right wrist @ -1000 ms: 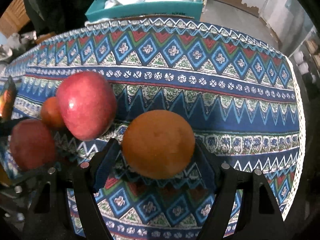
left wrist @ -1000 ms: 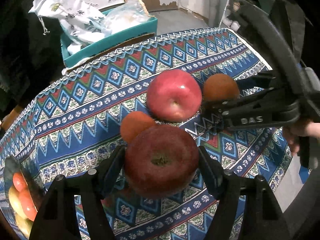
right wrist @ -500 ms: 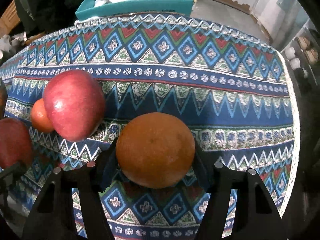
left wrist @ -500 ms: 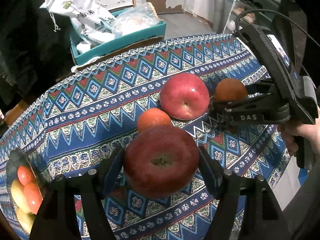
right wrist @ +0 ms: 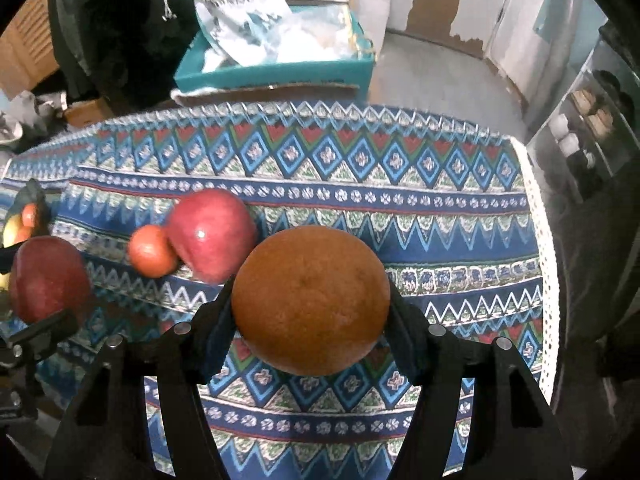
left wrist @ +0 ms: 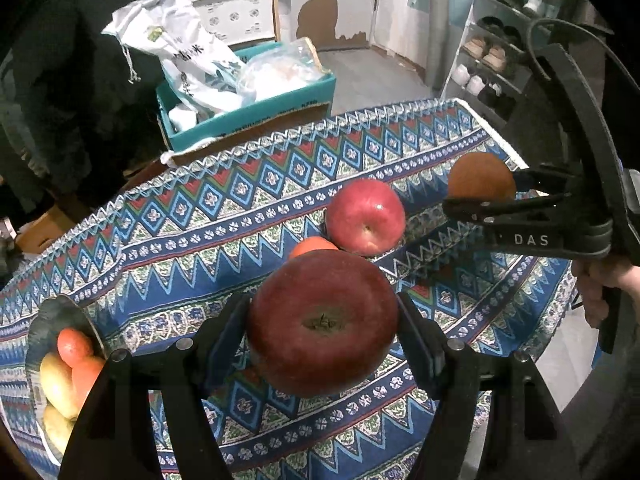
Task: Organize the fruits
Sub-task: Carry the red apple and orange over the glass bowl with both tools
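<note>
My left gripper (left wrist: 322, 324) is shut on a dark red apple (left wrist: 322, 322) and holds it above the patterned cloth. My right gripper (right wrist: 310, 300) is shut on a large orange (right wrist: 310, 300), also lifted; it shows in the left wrist view (left wrist: 480, 178) at the right. A bright red apple (left wrist: 365, 216) and a small orange (left wrist: 310, 245) lie together on the cloth; both show in the right wrist view, the apple (right wrist: 212, 234) and the small orange (right wrist: 151, 251). A dark bowl (left wrist: 48, 316) with orange and yellow fruit stands at the table's left.
The blue patterned tablecloth (right wrist: 360, 184) covers the table; its white fringed edge (right wrist: 540, 240) runs down the right. A teal cardboard box (left wrist: 248, 108) with plastic bags stands behind the table. A shoe rack (left wrist: 496, 60) is at the back right.
Both grippers have risen with their fruit, so the table looks farther away. The bowl of fruit has come more into the left wrist view.
</note>
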### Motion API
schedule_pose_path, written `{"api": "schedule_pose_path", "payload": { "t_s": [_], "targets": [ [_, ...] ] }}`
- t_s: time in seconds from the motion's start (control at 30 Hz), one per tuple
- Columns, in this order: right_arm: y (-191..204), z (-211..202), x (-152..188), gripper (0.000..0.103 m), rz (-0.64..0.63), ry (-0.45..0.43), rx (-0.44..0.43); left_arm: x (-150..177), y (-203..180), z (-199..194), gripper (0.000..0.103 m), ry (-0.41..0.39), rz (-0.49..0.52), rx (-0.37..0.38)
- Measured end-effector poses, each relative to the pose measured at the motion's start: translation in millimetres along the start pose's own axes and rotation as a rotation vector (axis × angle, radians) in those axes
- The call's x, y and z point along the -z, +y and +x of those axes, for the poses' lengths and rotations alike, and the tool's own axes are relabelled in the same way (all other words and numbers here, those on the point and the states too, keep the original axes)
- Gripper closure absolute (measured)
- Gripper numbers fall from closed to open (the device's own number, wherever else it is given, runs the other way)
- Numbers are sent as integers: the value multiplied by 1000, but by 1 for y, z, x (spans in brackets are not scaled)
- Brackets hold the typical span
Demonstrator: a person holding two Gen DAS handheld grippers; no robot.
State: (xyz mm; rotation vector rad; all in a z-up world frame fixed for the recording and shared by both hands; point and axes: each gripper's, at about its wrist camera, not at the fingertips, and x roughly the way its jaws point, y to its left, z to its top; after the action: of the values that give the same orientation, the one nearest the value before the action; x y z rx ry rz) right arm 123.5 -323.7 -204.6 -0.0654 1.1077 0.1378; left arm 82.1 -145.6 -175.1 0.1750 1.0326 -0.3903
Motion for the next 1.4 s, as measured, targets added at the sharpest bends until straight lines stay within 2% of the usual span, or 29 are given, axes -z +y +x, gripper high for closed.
{"api": "schedule_pose_path", "payload": {
  "t_s": [0.77,1.4],
  "targets": [
    [46,-94,-11,37,-61,-196,-72,5,16,-85,29,-146,-24,-15],
    [100,-138,-18,37,-144,-286,-170,15,45,-136,29,-228,-79,-21]
  ]
}}
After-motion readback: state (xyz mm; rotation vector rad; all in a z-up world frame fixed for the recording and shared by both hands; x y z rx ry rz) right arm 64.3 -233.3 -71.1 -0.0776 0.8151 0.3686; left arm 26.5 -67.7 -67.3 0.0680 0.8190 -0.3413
